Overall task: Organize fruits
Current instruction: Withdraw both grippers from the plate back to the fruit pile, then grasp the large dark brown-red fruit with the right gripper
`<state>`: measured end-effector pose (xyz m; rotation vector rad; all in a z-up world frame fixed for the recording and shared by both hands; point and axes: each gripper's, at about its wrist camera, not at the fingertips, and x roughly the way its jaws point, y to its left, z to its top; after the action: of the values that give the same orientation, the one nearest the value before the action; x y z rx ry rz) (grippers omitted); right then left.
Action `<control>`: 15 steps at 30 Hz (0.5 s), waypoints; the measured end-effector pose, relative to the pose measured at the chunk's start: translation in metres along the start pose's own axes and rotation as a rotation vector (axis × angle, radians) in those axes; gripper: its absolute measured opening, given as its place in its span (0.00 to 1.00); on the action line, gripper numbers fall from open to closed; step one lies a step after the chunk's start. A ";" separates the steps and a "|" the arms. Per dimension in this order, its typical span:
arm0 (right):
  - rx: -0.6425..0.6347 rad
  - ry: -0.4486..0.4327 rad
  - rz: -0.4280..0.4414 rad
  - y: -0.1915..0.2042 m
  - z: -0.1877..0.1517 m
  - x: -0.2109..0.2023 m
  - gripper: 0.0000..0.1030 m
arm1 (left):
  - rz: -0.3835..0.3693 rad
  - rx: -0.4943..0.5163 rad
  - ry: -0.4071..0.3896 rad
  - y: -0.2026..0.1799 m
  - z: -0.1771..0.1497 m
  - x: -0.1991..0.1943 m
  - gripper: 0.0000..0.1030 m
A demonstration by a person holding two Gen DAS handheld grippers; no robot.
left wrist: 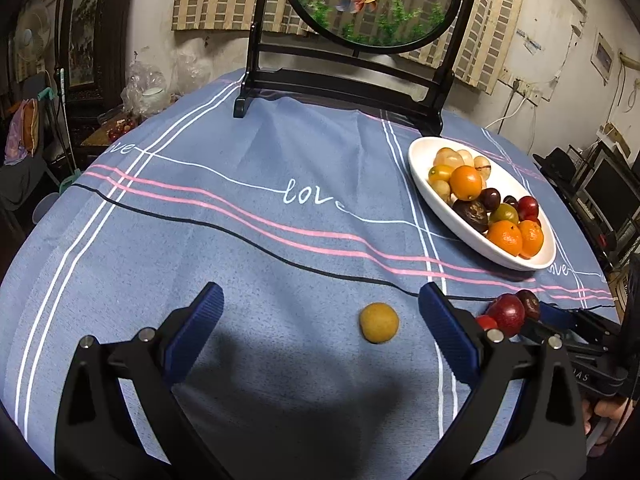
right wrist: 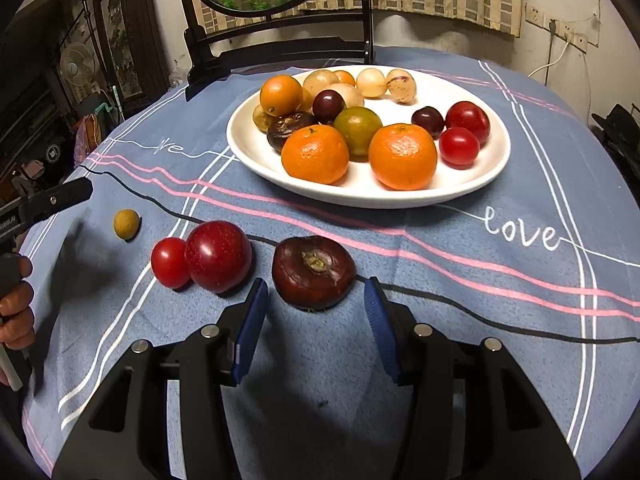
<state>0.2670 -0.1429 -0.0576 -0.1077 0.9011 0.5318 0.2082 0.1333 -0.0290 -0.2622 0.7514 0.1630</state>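
Observation:
A small tan round fruit point(left wrist: 379, 322) point(right wrist: 126, 223) lies on the blue cloth between the spread fingers of my left gripper point(left wrist: 320, 296), nearer the right finger; that gripper is open and touches nothing. My right gripper point(right wrist: 316, 286) is open too. A dark brown fruit point(right wrist: 314, 272) point(left wrist: 529, 303) rests on the cloth at its fingertips, with a gap on each side. To that fruit's left sit a red plum point(right wrist: 218, 256) point(left wrist: 507, 313) and a cherry tomato point(right wrist: 170, 262) point(left wrist: 487, 322). The white plate point(right wrist: 400, 196) point(left wrist: 448, 224) beyond holds several oranges, plums and pale fruits.
A black-framed goldfish screen point(left wrist: 368, 0) stands at the table's far side behind the plate. A person's hand point(right wrist: 16, 312) holds the left tool at the left edge, one of its fingers point(right wrist: 60, 198) reaching in. The cloth point(left wrist: 240, 240) is bare left of the plate.

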 end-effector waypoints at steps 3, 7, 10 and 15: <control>-0.008 0.004 -0.010 0.001 0.004 0.004 0.50 | 0.004 -0.001 0.007 0.000 0.000 0.002 0.97; -0.024 0.007 -0.025 0.004 0.005 0.006 0.50 | 0.009 -0.001 0.012 0.001 0.000 0.003 0.97; -0.029 0.007 -0.033 0.005 0.005 0.006 0.50 | 0.010 -0.002 0.013 0.001 0.000 0.003 0.97; -0.044 0.008 -0.052 0.008 0.005 0.008 0.50 | 0.010 0.000 0.018 0.001 -0.001 0.005 0.97</control>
<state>0.2706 -0.1315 -0.0592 -0.1730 0.8923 0.5031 0.2108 0.1343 -0.0331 -0.2600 0.7706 0.1705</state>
